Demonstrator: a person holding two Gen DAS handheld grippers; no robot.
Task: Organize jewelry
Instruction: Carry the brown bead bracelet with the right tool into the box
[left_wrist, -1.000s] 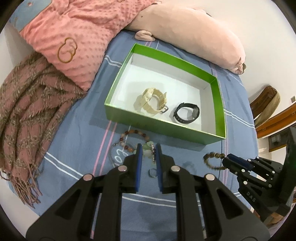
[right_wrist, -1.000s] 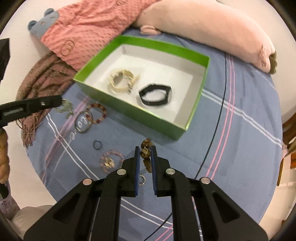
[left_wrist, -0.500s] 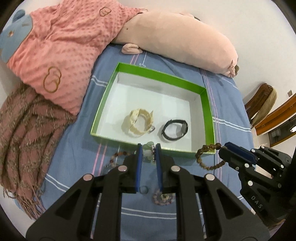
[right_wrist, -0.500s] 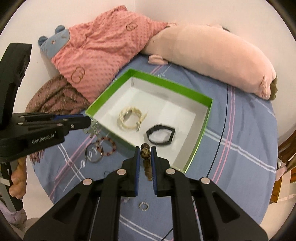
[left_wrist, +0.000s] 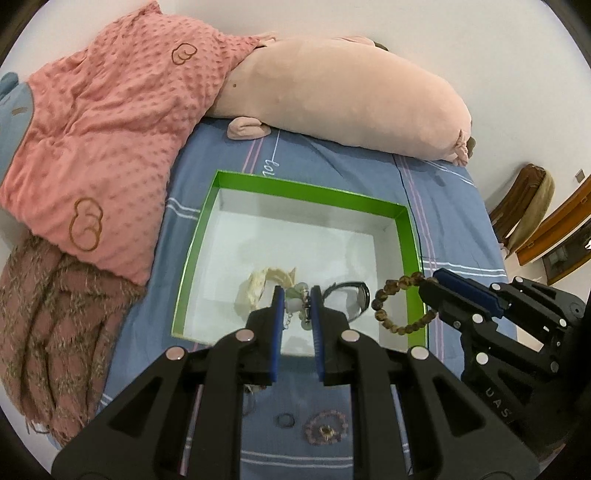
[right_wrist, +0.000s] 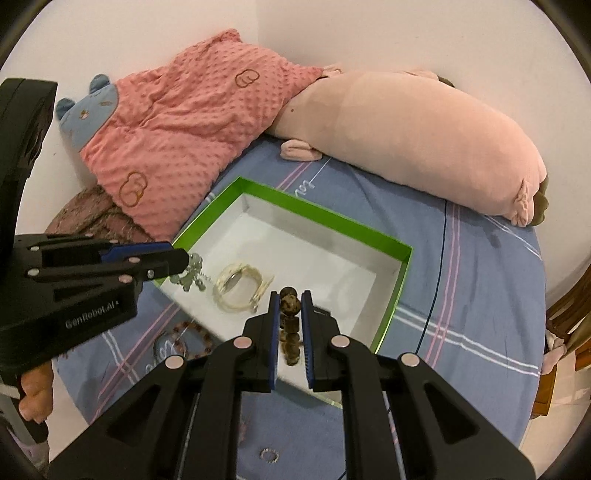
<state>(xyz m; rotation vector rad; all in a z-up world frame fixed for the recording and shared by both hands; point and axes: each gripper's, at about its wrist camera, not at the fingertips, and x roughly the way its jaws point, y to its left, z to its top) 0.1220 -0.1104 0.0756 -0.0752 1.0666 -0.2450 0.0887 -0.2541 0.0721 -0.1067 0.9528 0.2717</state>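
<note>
Two grippers each carry a piece of jewelry over the green box (left_wrist: 410, 258). In the left wrist view, the left gripper (left_wrist: 295, 295) at lower centre is clamped on a pale green bead bracelet (left_wrist: 295, 299) with a small chain, held above the box's white floor. Just past its fingertips lie a cream watch (left_wrist: 258, 288) and a black watch (left_wrist: 354, 295) inside the box. At right, the right gripper (left_wrist: 428, 286) is clamped on a brown bead bracelet (left_wrist: 391, 306) that hangs in a loop over the box's right wall. Low in the frame, on the blue striped sheet (left_wrist: 332, 162), rest a small dark ring (left_wrist: 285, 420) and a pink bead bracelet (left_wrist: 327, 432).

In the right wrist view, the brown beads sit pinched between that gripper's blue pads at centre, above the box's near right part. At left, the other gripper holds its pale bracelet over the box's left wall, beside the cream watch.
</note>
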